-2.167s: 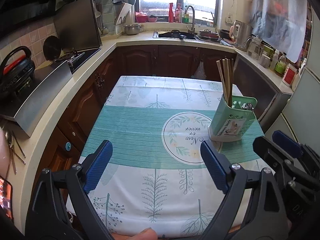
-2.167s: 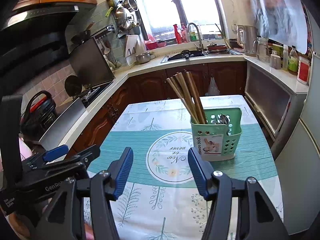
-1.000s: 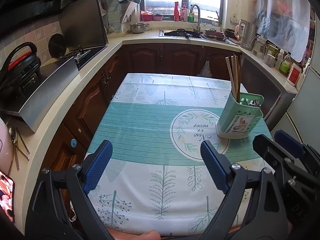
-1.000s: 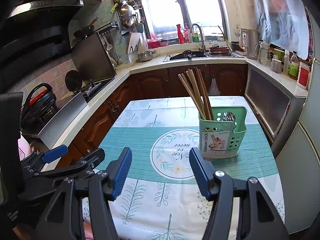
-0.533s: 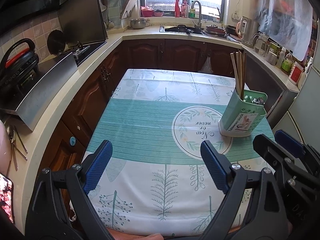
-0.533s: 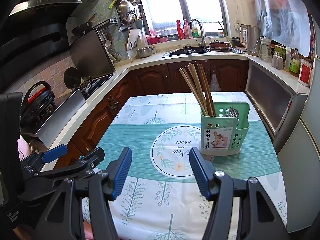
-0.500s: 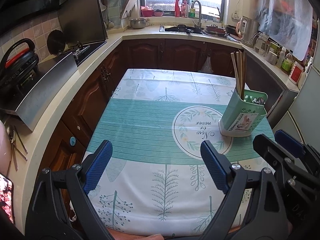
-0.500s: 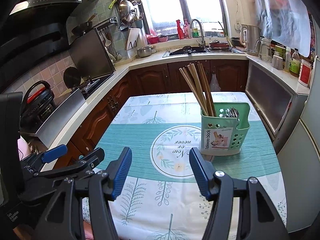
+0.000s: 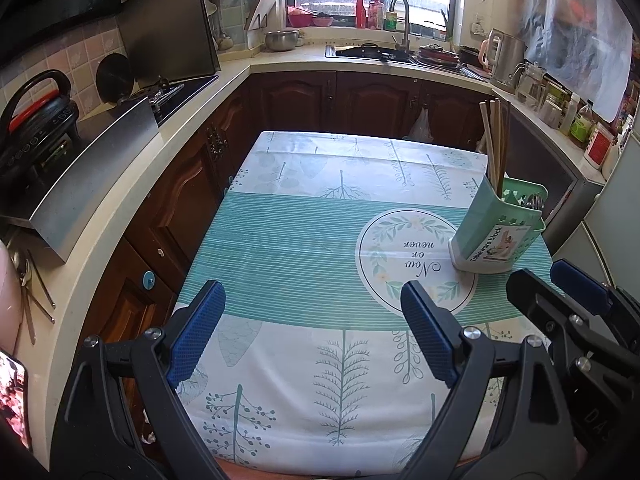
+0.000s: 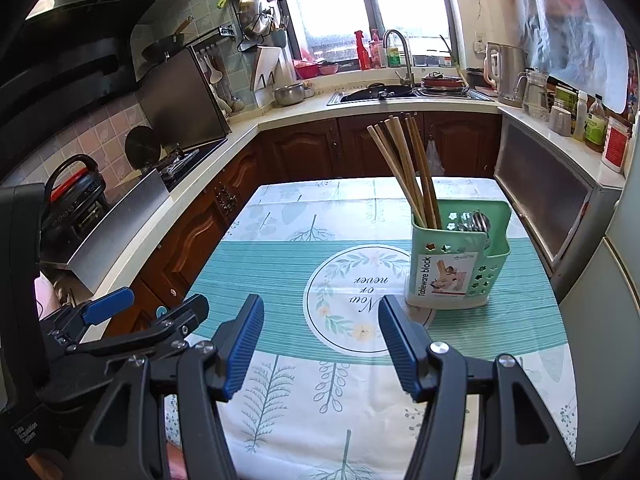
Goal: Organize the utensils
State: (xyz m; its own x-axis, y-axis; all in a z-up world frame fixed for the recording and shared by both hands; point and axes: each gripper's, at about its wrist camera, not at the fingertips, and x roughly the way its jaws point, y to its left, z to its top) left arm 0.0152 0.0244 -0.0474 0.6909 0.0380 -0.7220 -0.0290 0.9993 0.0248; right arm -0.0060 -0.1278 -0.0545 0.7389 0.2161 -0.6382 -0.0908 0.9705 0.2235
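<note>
A green plastic utensil holder [image 10: 456,264] stands upright on the right side of the table [image 10: 280,264]. Several wooden chopsticks [image 10: 408,172] lean out of its left compartment, and metal cutlery [image 10: 476,220] shows in the compartment beside them. In the left wrist view the same utensil holder [image 9: 500,228] sits far right, with the chopsticks [image 9: 496,144] sticking up. My left gripper [image 9: 312,328] is open over the near part of the tablecloth, nothing between its blue pads. My right gripper [image 10: 320,344] is open too, short of the holder and to its left.
A counter [image 9: 120,184] with a stove and a black cooker runs along the left. A sink [image 10: 400,94] lies under the window at the back. Bottles and a kettle [image 10: 508,76] line the right counter. A fridge [image 10: 600,320] stands close to the table's right edge.
Both views have drawn slightly back and down from the table, so the holder sits a little farther right in the left wrist view. Both grippers have stayed open.
</note>
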